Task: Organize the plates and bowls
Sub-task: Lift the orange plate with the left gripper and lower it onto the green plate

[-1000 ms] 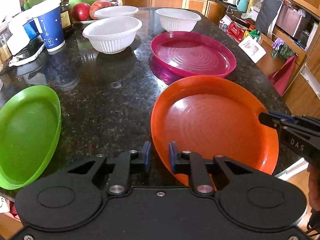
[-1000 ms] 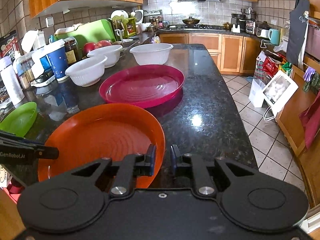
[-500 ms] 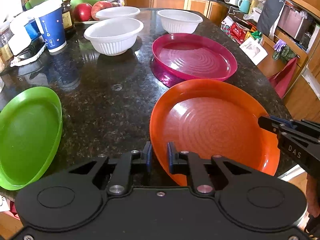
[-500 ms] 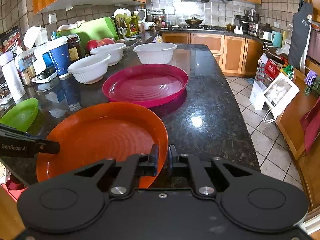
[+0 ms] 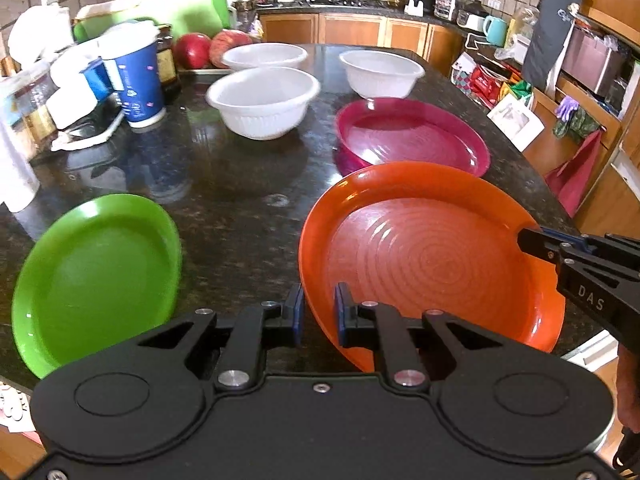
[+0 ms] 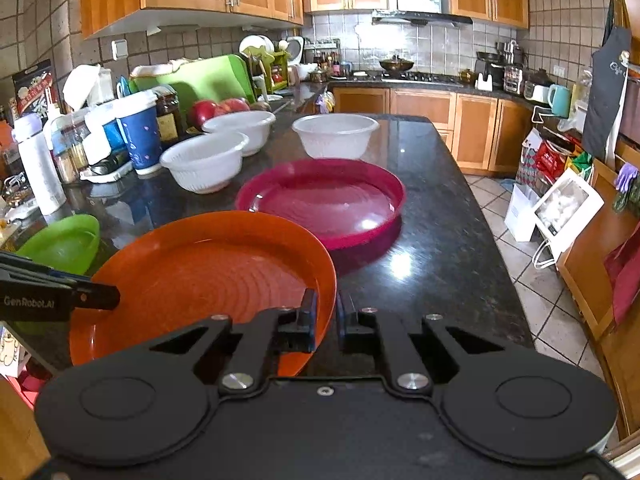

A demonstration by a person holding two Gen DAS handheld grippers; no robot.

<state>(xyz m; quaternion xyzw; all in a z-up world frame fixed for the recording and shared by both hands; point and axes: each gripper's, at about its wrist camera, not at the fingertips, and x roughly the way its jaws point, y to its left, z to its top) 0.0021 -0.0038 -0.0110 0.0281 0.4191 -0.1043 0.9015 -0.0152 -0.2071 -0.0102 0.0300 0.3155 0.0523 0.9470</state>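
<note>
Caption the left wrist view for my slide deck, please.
Two hand-held grippers, left and right, grip an orange plate beside a pink plate.

Black tongs (image 5: 317,312), blue pads (image 5: 297,312), silver screws; lettering apparently "DAS".

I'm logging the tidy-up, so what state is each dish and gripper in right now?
orange plate: gripped at both side rims, tilted, off the counter.
left gripper: shut on the orange plate's rim.
right gripper: shut on the opposite rim.
magenta plate: flat on the counter, empty.
green plate: on the counter edge, empty.
three white bowls: upright, empty, unstacked.
</note>
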